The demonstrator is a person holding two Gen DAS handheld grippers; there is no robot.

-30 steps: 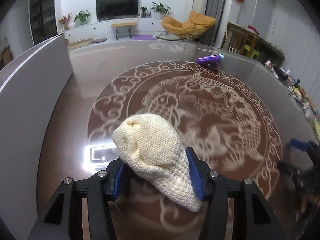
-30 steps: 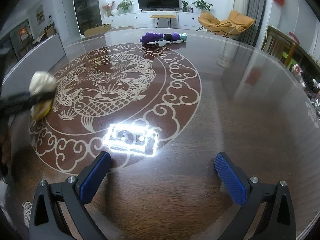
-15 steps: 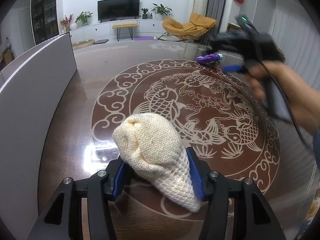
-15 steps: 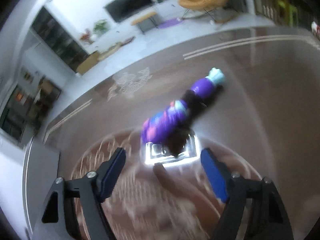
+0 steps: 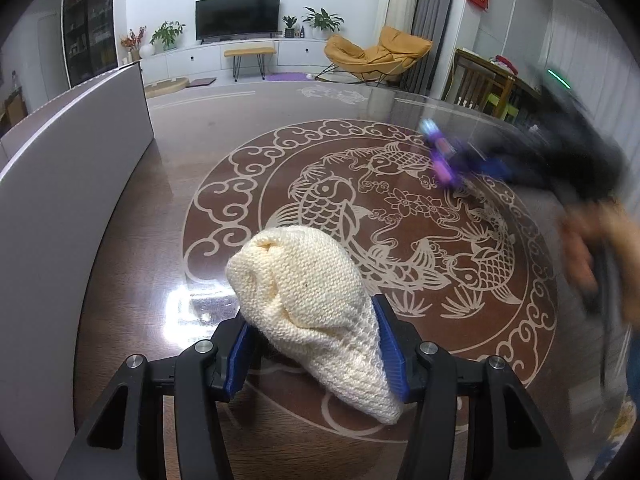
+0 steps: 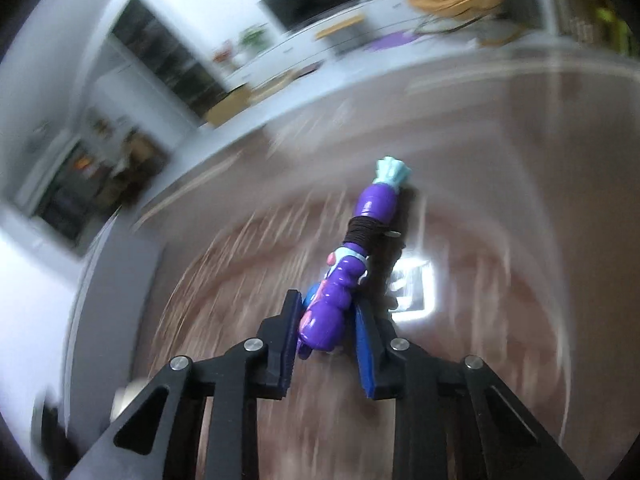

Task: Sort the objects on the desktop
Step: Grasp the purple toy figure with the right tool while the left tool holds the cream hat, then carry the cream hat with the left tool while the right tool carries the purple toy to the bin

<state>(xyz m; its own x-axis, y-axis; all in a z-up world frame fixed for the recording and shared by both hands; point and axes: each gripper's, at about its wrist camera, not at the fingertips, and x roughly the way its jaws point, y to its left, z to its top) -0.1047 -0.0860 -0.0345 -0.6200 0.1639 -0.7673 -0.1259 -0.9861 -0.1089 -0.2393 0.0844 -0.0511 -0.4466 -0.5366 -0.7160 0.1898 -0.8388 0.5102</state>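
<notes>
Left gripper (image 5: 316,346): clamped on knit hat (image 5: 308,300), held off table (image 5: 140,240), awaiting sorting.
Right gripper (image 6: 326,334): just closed, pinching purple toy (image 6: 352,268) by near end, clear to carry.

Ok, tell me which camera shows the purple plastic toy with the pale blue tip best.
The right wrist view. There the purple plastic toy lies along the middle of the frame, sharp, its near end clamped between the right gripper pads. The left wrist view shows the same toy only as a small motion-blurred smear at the right.

White-walled living room: wall television (image 5: 237,18), orange lounge chair (image 5: 376,54), possibly a wooden bench (image 5: 249,53)
</notes>
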